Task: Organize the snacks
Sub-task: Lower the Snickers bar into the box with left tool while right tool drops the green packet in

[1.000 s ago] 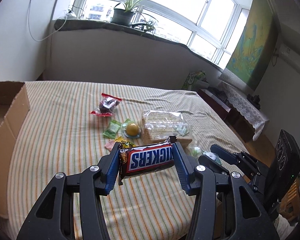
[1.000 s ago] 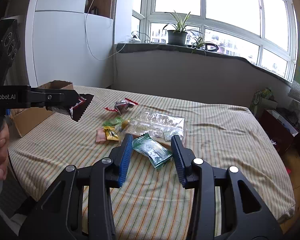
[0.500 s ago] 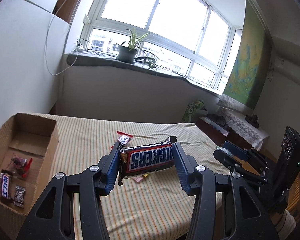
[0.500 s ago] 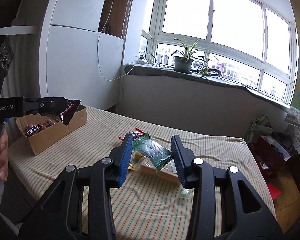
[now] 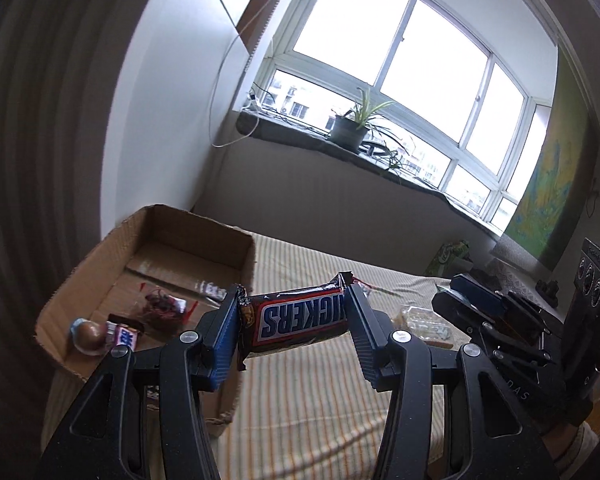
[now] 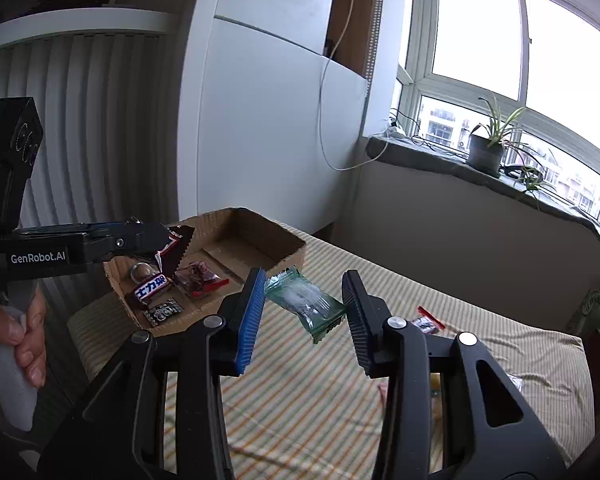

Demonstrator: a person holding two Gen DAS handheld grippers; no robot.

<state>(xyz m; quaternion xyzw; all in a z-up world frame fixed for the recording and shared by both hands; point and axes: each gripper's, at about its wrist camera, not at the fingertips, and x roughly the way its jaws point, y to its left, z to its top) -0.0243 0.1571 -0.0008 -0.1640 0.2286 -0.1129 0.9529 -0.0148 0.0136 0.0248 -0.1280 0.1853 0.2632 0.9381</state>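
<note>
left gripper (image 5: 292, 334), nearest in left wrist view: clamped on snickers bar (image 5: 296, 320) by its two crimped ends, long axis crosswise between the pads, label upside down, held clear of the bedcover (image 5: 320, 400). just beyond and to the left of the jaws: cardboard box (image 5: 236, 240), open at top, near corner under the left finger. seen on the box floor: wrapped ball (image 5: 87, 334), blue-and-white bar (image 5: 125, 336), clear packet with red edge (image 5: 160, 308). bar judged ahead of and slightly right of the box opening, so the drop likely calls for a short carry leftward and forward, with the bar's length kept along the box's longer side.

right gripper (image 6: 304, 308), nearest in right wrist view: closed on green packet (image 6: 306, 302), pinched by its ends, long axis tilted, far end lower, hanging over the striped cover. box (image 6: 288, 246) up and to the left of these jaws, farther from them than from the left gripper (image 6: 168, 240), which sits over the box's near rim with the bar's zigzag end showing. left judged nearer, so first to release; right to follow. farther right on the bed: small red-edged packet (image 6: 426, 322) and other snacks, partly hidden behind the right finger. beyond: sill with potted plant (image 6: 488, 148).
</note>
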